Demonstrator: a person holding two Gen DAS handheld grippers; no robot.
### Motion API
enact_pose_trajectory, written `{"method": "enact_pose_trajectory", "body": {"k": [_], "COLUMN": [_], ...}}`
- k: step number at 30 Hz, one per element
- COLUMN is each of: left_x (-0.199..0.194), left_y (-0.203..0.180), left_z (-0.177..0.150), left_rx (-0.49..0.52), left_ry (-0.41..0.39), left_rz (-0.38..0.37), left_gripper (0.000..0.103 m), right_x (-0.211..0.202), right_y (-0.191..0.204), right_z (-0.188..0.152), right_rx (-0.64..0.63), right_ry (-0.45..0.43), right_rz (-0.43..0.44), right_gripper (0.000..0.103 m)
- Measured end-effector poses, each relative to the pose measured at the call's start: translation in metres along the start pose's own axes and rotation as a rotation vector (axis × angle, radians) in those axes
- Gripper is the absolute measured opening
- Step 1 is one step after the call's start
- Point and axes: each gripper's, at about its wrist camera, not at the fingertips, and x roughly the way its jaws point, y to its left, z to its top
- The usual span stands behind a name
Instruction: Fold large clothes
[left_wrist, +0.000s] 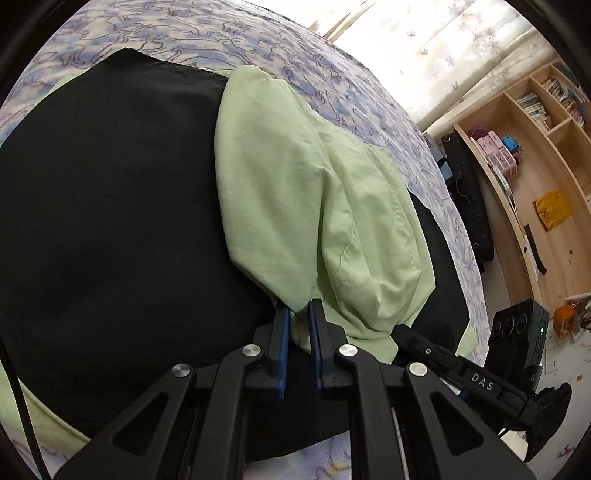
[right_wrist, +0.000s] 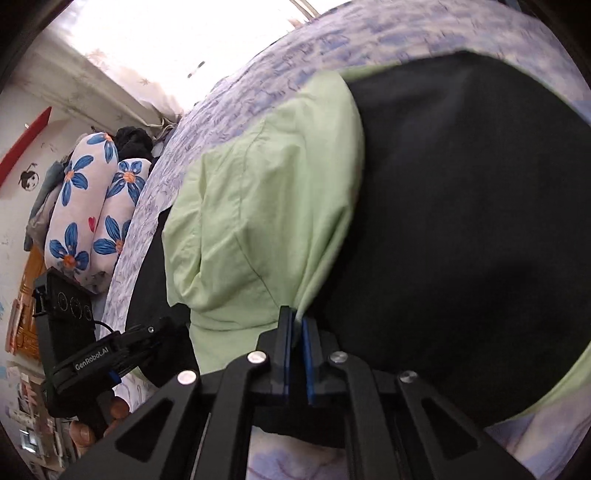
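Left wrist view shows the left claw (left_wrist: 297, 308) pinched narrow on a corner of the light green shirt (left_wrist: 295, 192), the cloth running straight up out of its blue pads. Right wrist view shows the right claw (right_wrist: 297, 317) likewise closed on another green edge (right_wrist: 258, 206), a thin fold caught between its pads. Each claw appears in the other's view, low at the outer side: the right one (left_wrist: 476, 380) and the left one (right_wrist: 99, 358), both angled down toward the bed.

From each grip the shirt is pale green, soft and creased, with seams showing. It lies folded over a large black cloth (left_wrist: 110, 221) spread across the bed (left_wrist: 258, 40), whose sheet has a blue and white pattern. More green peeks out beyond the black cloth's near edge (right_wrist: 576, 380).

Both claws tilt downward, fingers pointing across the mattress.
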Motion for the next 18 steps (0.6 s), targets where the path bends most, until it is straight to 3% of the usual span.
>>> {"method": "enact_pose_trajectory", "body": {"k": [4, 7, 11, 18], "left_x": [-0.012, -0.033, -0.058, -0.035], "left_y": [-0.012, -0.023, -0.036, -0.058], "left_z": [0.002, 0.003, 0.008, 0.039], "left_rx": [0.055, 0.112, 0.157, 0.209], "left_ry": [-0.006, -0.067, -0.18, -0.212], "left_rz": [0.074, 0.156, 0.169, 0.178], "left_gripper": [0.018, 0.023, 0.032, 0.032], "right_x": [-0.018, -0.037, -0.047, -0.013], "right_y": [0.014, 0.026, 0.042, 0.085], "right_z": [0.001, 0.005, 0.018, 0.046], "right_rx": [-0.058, -0.099, -0.152, -0.245], "right_ry": [-0.029, -0.089, -0.159, -0.157], "right_rz": [-0.076, -0.11, -0.101, -0.075], "right_gripper": [0.009, 0.009, 0.009, 0.009]}}
